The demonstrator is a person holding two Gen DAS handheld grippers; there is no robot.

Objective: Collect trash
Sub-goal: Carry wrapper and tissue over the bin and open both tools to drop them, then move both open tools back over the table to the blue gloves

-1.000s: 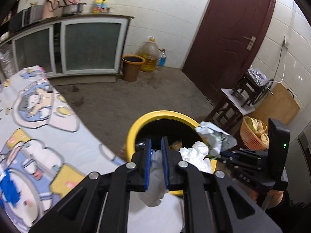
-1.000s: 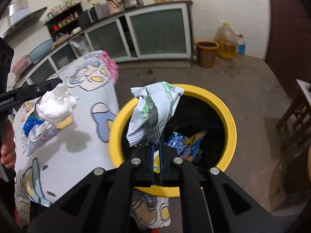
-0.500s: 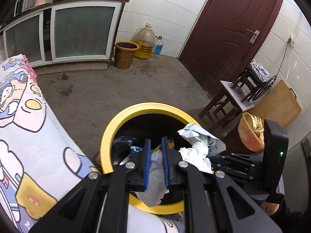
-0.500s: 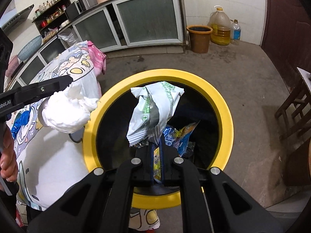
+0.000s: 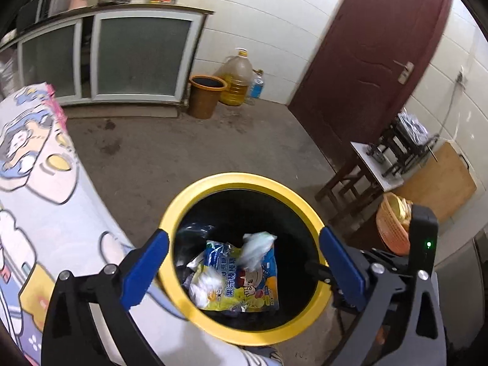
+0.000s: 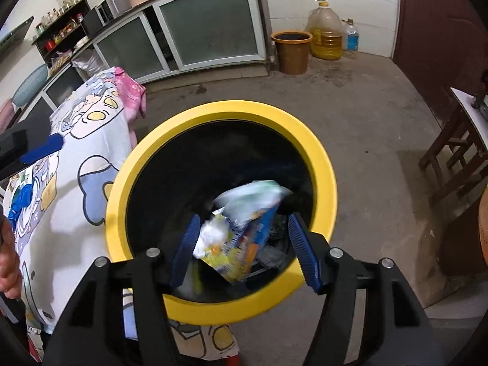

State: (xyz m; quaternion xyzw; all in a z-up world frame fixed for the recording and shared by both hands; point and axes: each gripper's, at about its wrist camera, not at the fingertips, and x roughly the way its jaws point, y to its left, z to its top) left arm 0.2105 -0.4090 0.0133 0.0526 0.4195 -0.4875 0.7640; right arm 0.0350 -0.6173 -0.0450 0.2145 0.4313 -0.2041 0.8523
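A yellow-rimmed black trash bin [image 5: 195,195] [image 6: 329,170] stands on the floor beside the table. Both grippers hover over its mouth. My left gripper [image 5: 244,262] is open and empty. Below it in the bin lie a crumpled white tissue [image 5: 204,283] and a yellow and blue snack packet [image 5: 244,286]. My right gripper [image 6: 242,244] is open and empty. A white and green wrapper [image 6: 253,198] is blurred and falling inside the bin; it also shows in the left wrist view [image 5: 254,248]. The tissue [image 6: 210,235] lies under it.
A table with a cartoon-print cloth [image 5: 33,207] [image 6: 73,164] is on the left. A brown bucket [image 5: 206,94], an oil jug [image 5: 238,79], glass-door cabinets [image 5: 134,58], a dark red door [image 5: 375,61], a wooden stool [image 5: 363,177] and an orange basket [image 5: 393,225] stand around.
Both grippers have opened over the bin. The tissue has dropped from the left one and the white and green wrapper from the right one into the bin.
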